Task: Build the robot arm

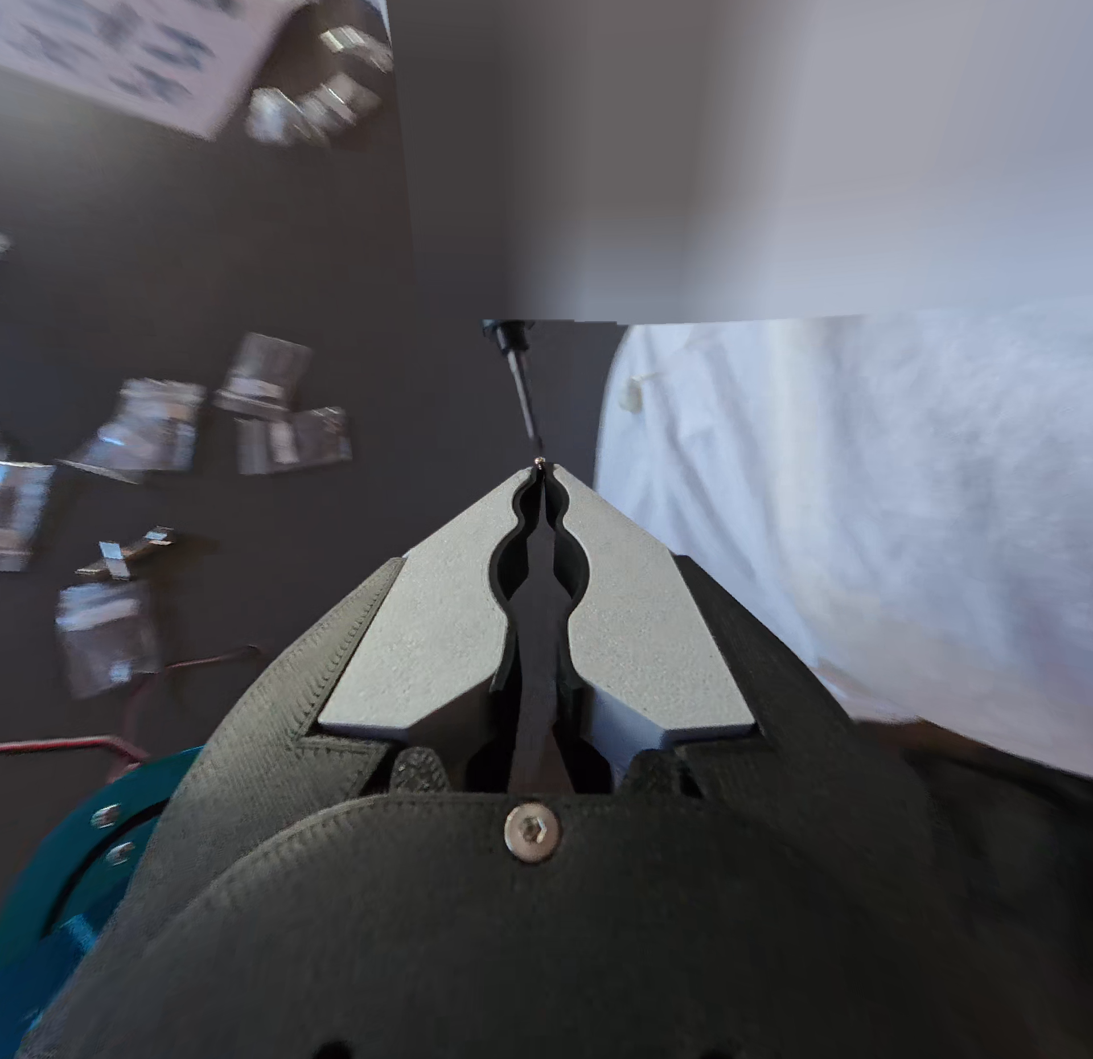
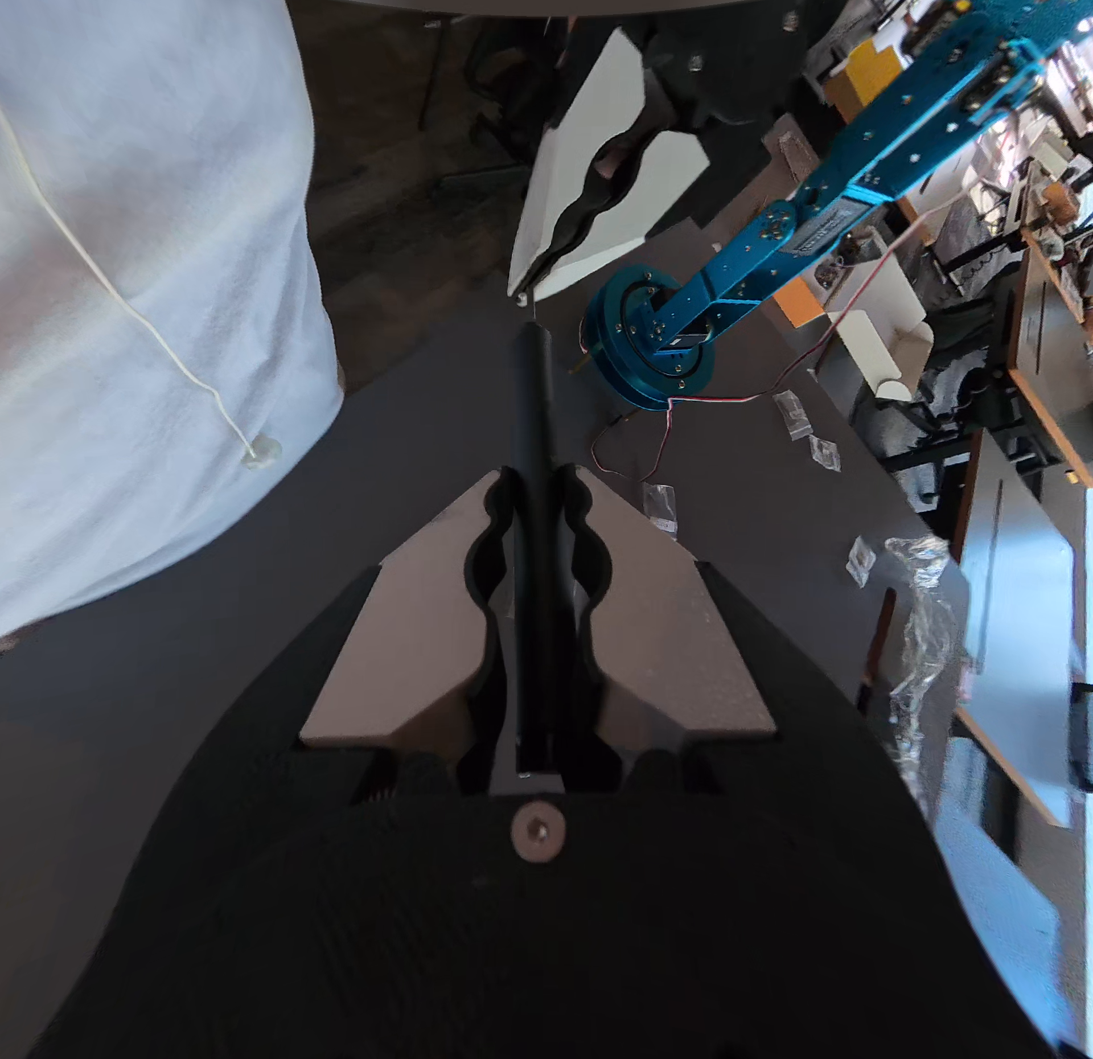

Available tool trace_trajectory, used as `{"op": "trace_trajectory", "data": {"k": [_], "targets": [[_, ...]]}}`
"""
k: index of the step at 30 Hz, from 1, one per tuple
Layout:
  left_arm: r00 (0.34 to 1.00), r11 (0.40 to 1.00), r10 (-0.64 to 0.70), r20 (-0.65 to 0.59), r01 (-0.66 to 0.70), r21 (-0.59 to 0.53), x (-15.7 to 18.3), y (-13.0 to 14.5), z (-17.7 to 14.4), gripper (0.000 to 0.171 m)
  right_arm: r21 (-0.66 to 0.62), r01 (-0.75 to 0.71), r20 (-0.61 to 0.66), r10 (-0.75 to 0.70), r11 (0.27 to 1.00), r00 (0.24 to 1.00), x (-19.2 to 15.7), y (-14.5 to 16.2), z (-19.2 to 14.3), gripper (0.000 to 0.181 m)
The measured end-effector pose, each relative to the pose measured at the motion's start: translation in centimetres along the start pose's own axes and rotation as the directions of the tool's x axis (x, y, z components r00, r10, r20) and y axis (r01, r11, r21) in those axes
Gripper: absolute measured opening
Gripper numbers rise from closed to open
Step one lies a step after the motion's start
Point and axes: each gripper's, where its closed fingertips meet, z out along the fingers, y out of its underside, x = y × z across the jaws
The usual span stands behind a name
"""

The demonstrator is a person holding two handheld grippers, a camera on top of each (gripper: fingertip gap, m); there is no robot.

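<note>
Black screwdriver point(image 2: 535, 498) pinched in right tongs point(image 2: 537, 471), one tiny screw point(image 1: 539, 461) nipped by left tongs point(image 1: 540, 468), one blue arm point(image 2: 828, 202).

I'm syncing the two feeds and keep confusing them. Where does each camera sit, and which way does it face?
Left wrist view: sits behind the left claw, looking along its shut fingers, which pinch a small screw, toward the screwdriver tip and a white-shirted torso.
Right wrist view: sits behind the right claw, which grips the black screwdriver, facing the left claw and blue arm.
Shared: screwdriver, screw, torso, dark table.
</note>
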Motion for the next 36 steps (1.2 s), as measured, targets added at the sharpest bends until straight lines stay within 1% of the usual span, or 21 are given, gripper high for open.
{"op": "trace_trajectory", "data": {"k": [4, 7, 9, 13, 16, 19, 36], "targets": [[0.993, 0.998, 0.036, 0.108, -0.042, 0.056, -0.6, -0.5, 0.0, 0.000, 0.053, -0.161, 0.049, 0.158, 0.986, 0.986, 1.1, 0.0, -1.5, 0.017], [0.993, 0.998, 0.032, 0.113, -0.037, 0.042, -0.6, -0.3, 0.2, 0.000, 0.065, -0.226, 0.098, 0.219, 0.972, 0.971, 1.2, 0.2, -1.7, 0.017], [0.994, 0.998, 0.023, 0.102, -0.028, 0.053, -0.5, -0.4, 0.3, 0.000, 0.052, -0.247, 0.119, 0.240, 0.968, 0.964, 1.1, 0.5, -1.4, 0.017], [0.996, 0.998, 0.012, 0.089, -0.017, 0.055, -0.5, -0.6, 0.2, 0.000, 0.024, -0.256, 0.150, 0.249, 0.966, 0.957, 0.6, 1.0, -0.8, 0.017], [0.997, 0.999, 0.013, 0.078, -0.016, 0.042, -0.4, -0.6, 0.3, 0.000, -0.001, -0.240, 0.147, 0.238, 0.971, 0.960, 0.4, 1.5, -0.4, 0.017], [0.997, 0.999, 0.015, 0.072, -0.018, 0.034, -0.3, -0.6, 0.4, 0.000, 0.004, -0.248, 0.165, 0.244, 0.969, 0.956, 0.2, 1.4, -0.2, 0.017], [0.998, 0.999, 0.032, 0.061, -0.032, 0.007, -0.1, -0.5, 0.7, 0.000, -0.012, -0.253, 0.175, 0.251, 0.967, 0.952, -0.3, 1.6, -0.2, 0.017]]}}
